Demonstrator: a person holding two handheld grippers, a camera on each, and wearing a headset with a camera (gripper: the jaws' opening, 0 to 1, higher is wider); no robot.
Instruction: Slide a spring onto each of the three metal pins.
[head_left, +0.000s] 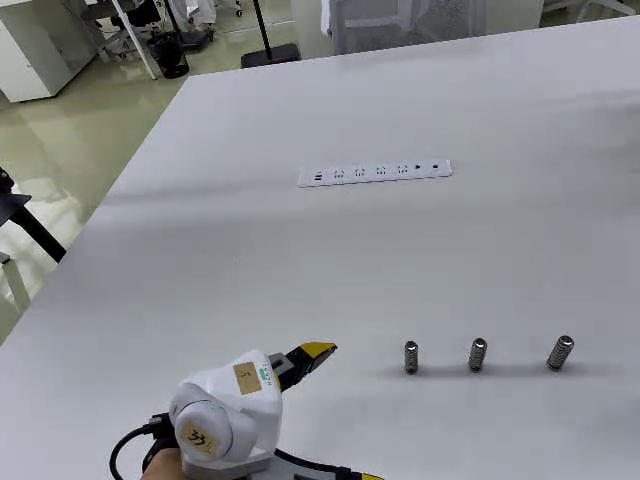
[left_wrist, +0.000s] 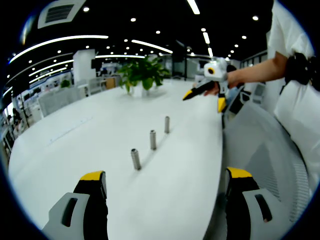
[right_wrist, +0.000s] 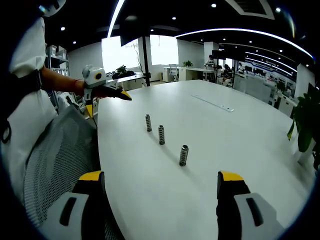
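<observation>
White table (left_wrist: 70, 150), three pins (left_wrist: 152, 139) ahead of left gripper (left_wrist: 165, 175)

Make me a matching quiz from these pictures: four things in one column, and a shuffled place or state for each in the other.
Things:
1. power strip
2. rightmost spring in the head view
3. left gripper
4. potted plant

Places or states:
A. jaws wide open
B. at the far end of the table, left gripper view
C. leaning
D. lying flat mid-table

Pairs: 1-D, 2-C, 3-A, 4-B.
</observation>
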